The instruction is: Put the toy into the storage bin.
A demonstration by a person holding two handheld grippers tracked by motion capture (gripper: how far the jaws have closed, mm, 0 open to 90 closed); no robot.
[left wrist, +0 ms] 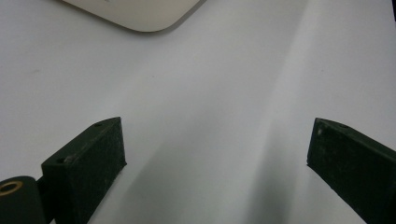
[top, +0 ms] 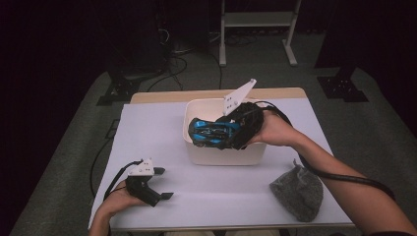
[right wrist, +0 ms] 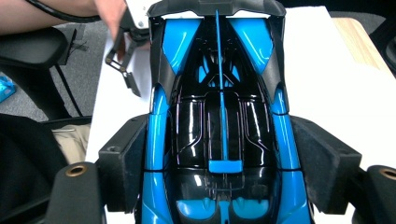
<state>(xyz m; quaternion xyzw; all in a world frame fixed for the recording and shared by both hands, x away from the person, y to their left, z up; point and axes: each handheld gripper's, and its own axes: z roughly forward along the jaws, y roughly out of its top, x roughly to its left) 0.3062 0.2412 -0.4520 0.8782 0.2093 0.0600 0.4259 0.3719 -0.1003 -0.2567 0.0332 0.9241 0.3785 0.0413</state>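
A blue and black toy car (top: pixel 212 132) hangs in the air over the white tub (top: pixel 196 152), clamped by its sides in my right gripper (top: pixel 223 133). In the right gripper view the car (right wrist: pixel 219 116) runs up between both black pads (right wrist: pixel 123 163), which press on its blue flanks. My left gripper (top: pixel 160 184) rests low at the near left of the table, jaws spread wide. In the left gripper view its gripper (left wrist: pixel 217 158) has only white tabletop between the pads (left wrist: pixel 93 168), and a corner of the tub (left wrist: pixel 135 14) lies ahead.
A grey fabric pouch (top: pixel 298 191) lies at the near right of the white tabletop (top: pixel 147 137). A wooden strip (top: pixel 162 96) runs along the far edge. Cables and stand legs (top: pixel 255 29) sit on the floor beyond.
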